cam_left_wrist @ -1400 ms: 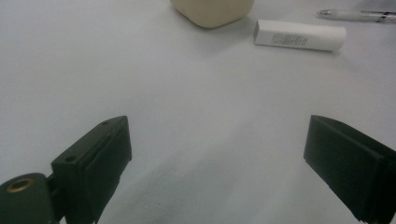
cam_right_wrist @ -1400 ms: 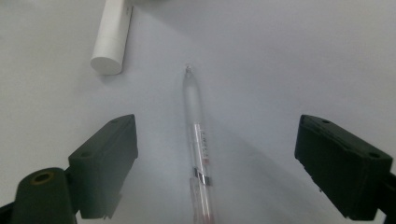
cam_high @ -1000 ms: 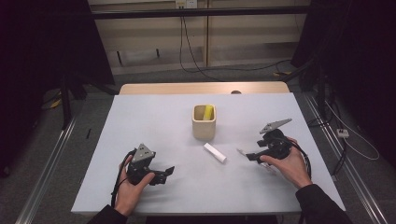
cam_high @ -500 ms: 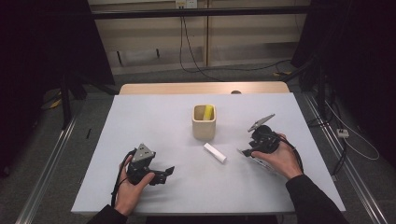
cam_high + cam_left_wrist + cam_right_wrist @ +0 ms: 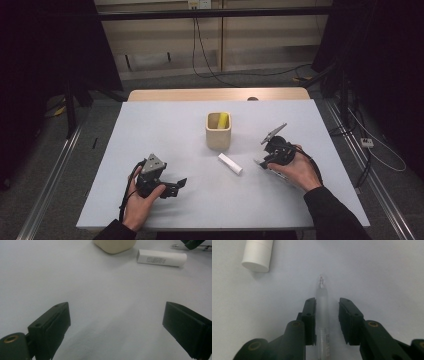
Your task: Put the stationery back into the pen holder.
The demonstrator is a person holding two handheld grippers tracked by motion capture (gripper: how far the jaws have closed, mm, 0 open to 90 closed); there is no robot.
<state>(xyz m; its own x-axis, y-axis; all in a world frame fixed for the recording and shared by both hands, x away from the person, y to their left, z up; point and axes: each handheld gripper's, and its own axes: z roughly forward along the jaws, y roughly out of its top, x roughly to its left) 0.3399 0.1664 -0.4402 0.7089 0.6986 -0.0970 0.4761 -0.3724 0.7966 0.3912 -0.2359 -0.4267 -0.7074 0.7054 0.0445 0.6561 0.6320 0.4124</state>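
The right gripper (image 5: pixel 327 320) is closing around a clear pen (image 5: pixel 322 315) that is lying flat on the white worktop (image 5: pixel 165 140). Its jaws have just been narrowing, and the pen is sitting between them: the one at left in the right gripper view is touching the barrel, while a slim gap is remaining at the other side, so the pads are not yet clamping it.

Risks at this stage:
- The pen is round and smooth. With one pad making contact first, the barrel is likely to roll or skid sideways out of the closing jaws.
- The jaws are working low against the worktop. Pressing down further is likely to scrape the pads and pinch the pen crookedly.
- A white tube (image 5: pixel 230 163) is lying just beyond the pen's tip; a forward push could knock it.

In the high view the right gripper (image 5: pixel 261 163) is resting low in the person's right hand (image 5: pixel 295 170), pointing toward the table's middle, near the beige cup (image 5: pixel 218 134). The left gripper (image 5: pixel 177 184) is idling near the front edge, jaws standing wide with nothing between them.
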